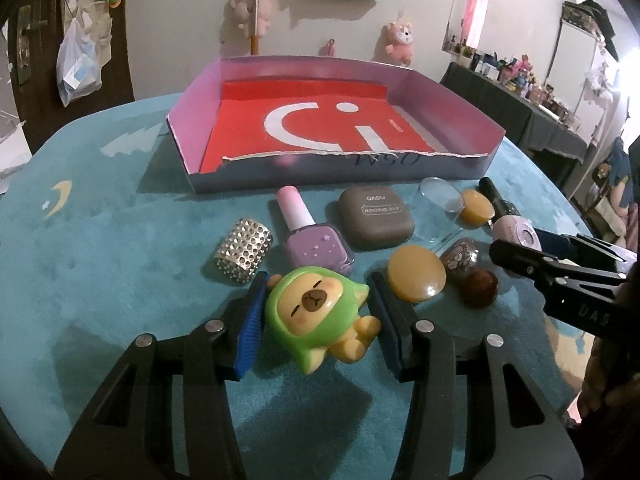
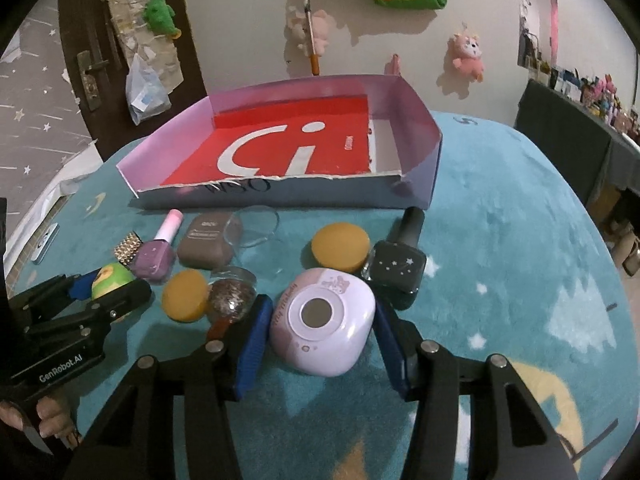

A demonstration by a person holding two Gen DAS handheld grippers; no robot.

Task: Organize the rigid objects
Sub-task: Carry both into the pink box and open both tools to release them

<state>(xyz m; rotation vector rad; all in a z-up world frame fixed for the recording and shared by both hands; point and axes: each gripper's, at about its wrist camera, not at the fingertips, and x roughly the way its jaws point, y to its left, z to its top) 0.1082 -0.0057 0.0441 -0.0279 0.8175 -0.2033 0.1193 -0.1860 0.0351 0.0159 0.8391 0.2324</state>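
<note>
On a round desk covered in teal cloth, we have a row of small things laid out in front of a shallow tray with a red floor, which holds nothing yet.

Our left tongs are clenched on a green-hooded toy, one blue pad on each side of its head. The toy lies at the near edge of the row, just in front of a lilac polish bottle. It looks like hard, glossy vinyl: light and stiff, but rounded and likely slippery, so we judge the widest part of the head the safest hold.

Our right tongs are clenched on a pale pink case, its flanks between the pads. It sits just in front of a dark polish bottle and a yellow puck. The case seems a smooth, light plastic shell with curved sides, best squeezed across its middle so it does not pop out.

Beside it lies a small glitter jar, probably glass, close enough to knock when the case lifts.
</note>
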